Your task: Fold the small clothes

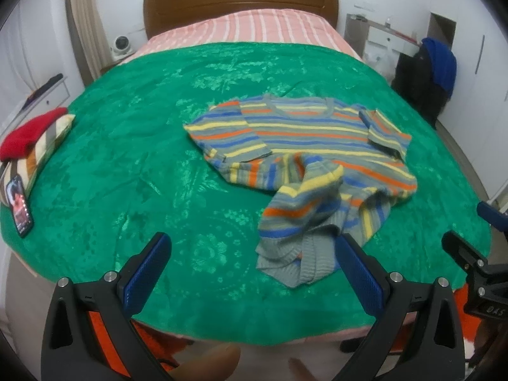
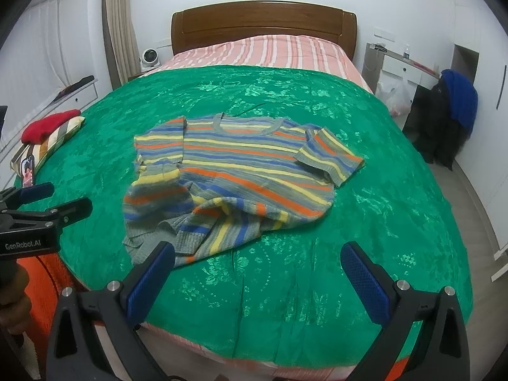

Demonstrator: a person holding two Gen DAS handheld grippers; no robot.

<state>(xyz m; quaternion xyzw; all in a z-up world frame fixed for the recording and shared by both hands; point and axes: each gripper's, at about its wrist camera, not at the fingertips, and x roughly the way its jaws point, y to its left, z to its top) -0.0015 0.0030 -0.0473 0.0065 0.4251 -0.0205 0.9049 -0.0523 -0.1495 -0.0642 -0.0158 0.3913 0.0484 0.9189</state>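
Striped sweater (image 1: 304,155) is laid on the green blanket (image 1: 133,165) of the bed, neckline toward the headboard (image 1: 241,3), hem bunched near the foot edge. Wide bare blanket is left on both sides. Left gripper (image 1: 254,263) and right gripper (image 2: 258,263) are held with jaws spread apart, empty. The sweater's underside is hidden; phone (image 1: 20,203) detail is indistinct.

One sweater (image 1: 298,155), one phone (image 1: 19,204), one red hat (image 1: 30,133), one pillow (image 1: 47,146) — all on one bed (image 1: 127,165).
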